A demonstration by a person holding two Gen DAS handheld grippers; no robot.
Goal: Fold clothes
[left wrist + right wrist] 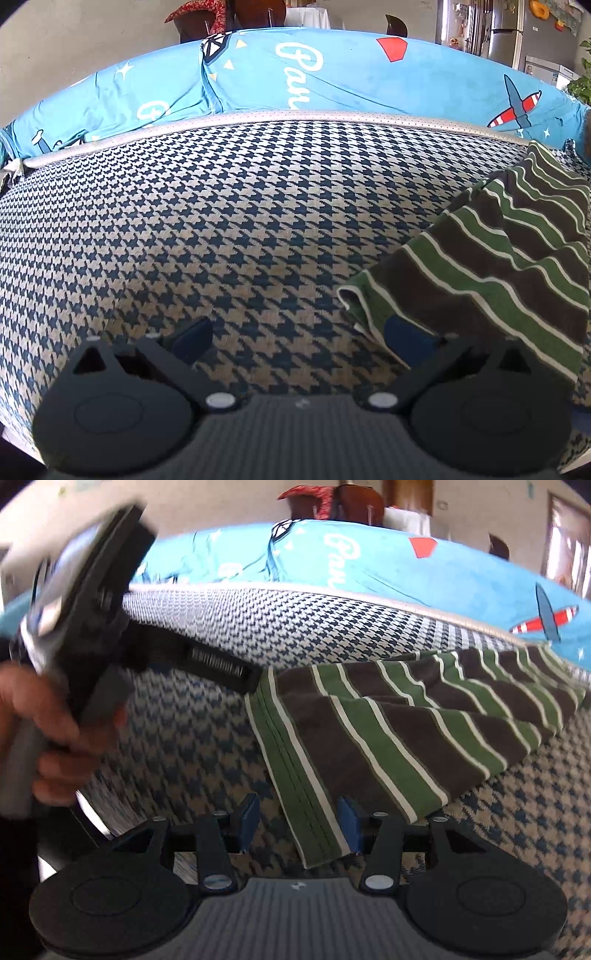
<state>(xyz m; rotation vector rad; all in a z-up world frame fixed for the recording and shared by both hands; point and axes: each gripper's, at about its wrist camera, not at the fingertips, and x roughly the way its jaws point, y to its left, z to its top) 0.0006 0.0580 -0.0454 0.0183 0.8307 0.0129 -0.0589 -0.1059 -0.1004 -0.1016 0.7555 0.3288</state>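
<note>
A green, brown and white striped garment [406,731] lies partly folded on the houndstooth cushion [517,830]. In the right wrist view its green hem corner [314,830] reaches down between the blue pads [349,823] of my right gripper [300,821], whose jaws stand apart around it without pinching. In the left wrist view the garment [498,258] fills the right side. My left gripper [299,339] is wide open, and its right pad [406,339] sits at the garment's near edge. The right wrist view shows a hand [55,738] holding the blurred left gripper [229,672] at the garment's left corner.
The seat is a houndstooth cushion [221,221] with a pale piped rim [295,116]. Behind it runs a blue blanket [369,74] printed with planes and letters. A chair, a fridge [513,33] and a plant stand beyond.
</note>
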